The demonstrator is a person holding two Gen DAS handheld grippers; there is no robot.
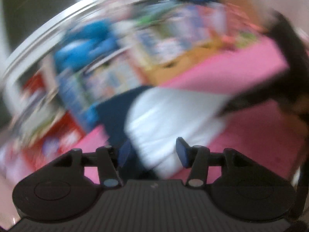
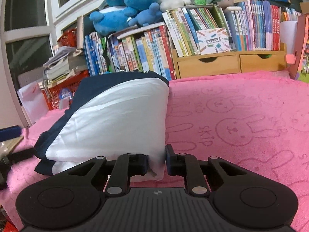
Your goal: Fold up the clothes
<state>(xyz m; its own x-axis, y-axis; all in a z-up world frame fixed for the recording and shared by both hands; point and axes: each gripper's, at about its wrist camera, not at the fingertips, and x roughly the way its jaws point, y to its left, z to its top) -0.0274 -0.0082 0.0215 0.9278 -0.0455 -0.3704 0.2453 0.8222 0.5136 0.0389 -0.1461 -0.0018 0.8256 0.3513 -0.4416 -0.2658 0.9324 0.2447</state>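
Observation:
A white garment with navy trim lies partly folded on a pink bunny-print towel. My right gripper is shut on its near white corner, which sits pinched between the two pads. The left wrist view is heavily blurred. There the same garment lies ahead on the pink towel. My left gripper stands open just above it, with its pads apart and not pressing the cloth. A dark blurred shape reaches the garment's far right corner.
Rows of books line the back, above wooden drawers. Blue and pink plush toys sit on top. A red basket and stacked papers stand at the left. Dark objects lie at the towel's left edge.

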